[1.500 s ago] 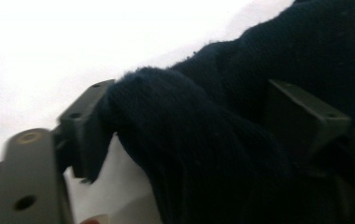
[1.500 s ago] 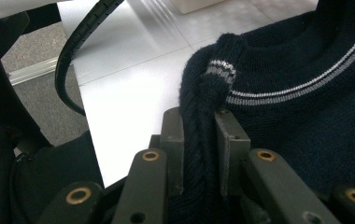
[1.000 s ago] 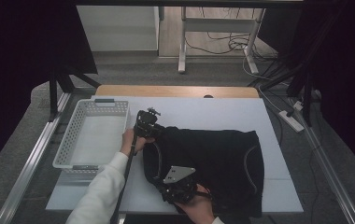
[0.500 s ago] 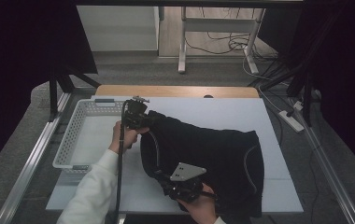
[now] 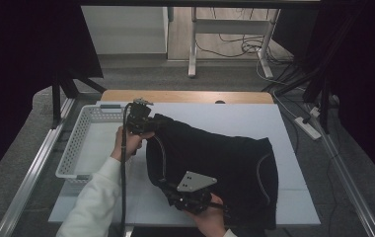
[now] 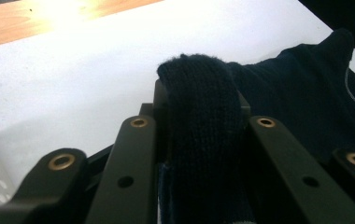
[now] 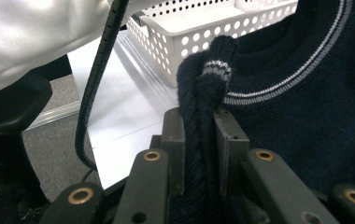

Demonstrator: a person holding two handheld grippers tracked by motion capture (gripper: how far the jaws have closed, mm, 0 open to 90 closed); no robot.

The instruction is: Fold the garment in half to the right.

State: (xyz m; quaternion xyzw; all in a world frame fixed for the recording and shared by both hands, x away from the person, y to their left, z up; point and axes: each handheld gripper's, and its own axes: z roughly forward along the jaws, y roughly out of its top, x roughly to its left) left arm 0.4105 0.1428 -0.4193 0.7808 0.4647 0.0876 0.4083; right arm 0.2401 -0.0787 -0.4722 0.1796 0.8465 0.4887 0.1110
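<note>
Left claw pinching a fold of the navy knit sweater, right claw clamped on its striped ribbed edge, above the white desk

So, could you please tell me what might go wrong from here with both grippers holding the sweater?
The left gripper pinches only a narrow fold of the dark sweater, so the knit may slip free. The right gripper clamps a bunched striped edge, which could stretch. The lifted fabric hangs near the white basket and could snag its rim.

Dim surroundings, glare on tabletop
</note>
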